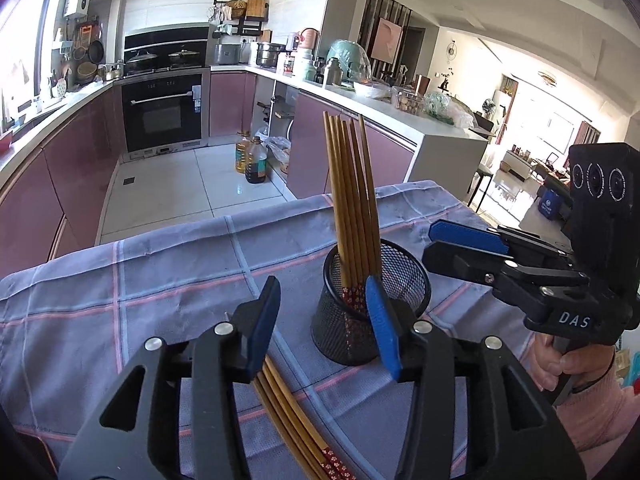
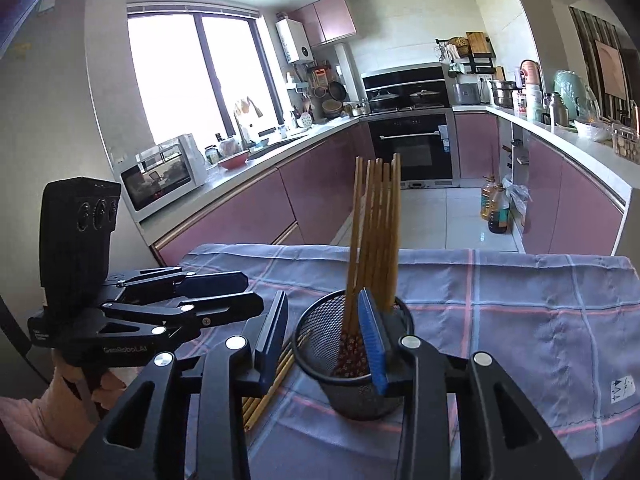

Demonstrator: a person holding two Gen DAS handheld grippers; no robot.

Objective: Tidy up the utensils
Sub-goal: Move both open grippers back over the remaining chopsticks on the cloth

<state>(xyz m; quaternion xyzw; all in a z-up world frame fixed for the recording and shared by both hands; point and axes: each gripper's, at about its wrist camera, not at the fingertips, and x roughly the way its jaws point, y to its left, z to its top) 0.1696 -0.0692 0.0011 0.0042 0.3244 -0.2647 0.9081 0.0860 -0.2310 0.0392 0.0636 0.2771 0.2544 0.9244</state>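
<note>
- Since the checked cloth (image 1: 168,280) covering the table is the biggest thing here, start there: it's a purple-blue plaid sheet and everything for this job sits on it.
- Next down, the black mesh cup (image 1: 400,280) stands upright near the middle of the cloth, with a bundle of standing chopsticks (image 1: 352,184) already in it, patterned ends down, tips fanned up and leaning a bit.
- The left gripper (image 1: 324,324) has its jaws spread with nothing pinched. In its own view the cup sits just beyond its right finger, not gripped.
- The right gripper (image 2: 326,340) is also spread and holding nothing. Its right finger overlaps the cup rim in its own view, and I can't tell if it touches.
- Smallest bit: the loose chopsticks (image 1: 292,412) lie flat on the cloth just beside the cup, running under the left gripper toward the camera, red patterned ends nearest.
- My read: one batch is stowed and both grippers are empty, so we're between loads, maybe past halfway given how many are already upright.
- Next move, I reckon, is getting the left jaws down around that flat bunch, squeezing them together, tipping them upright and feeding them in patterned end first. The tricky part will be not knocking the cup or the ones already leaning in it.
</note>
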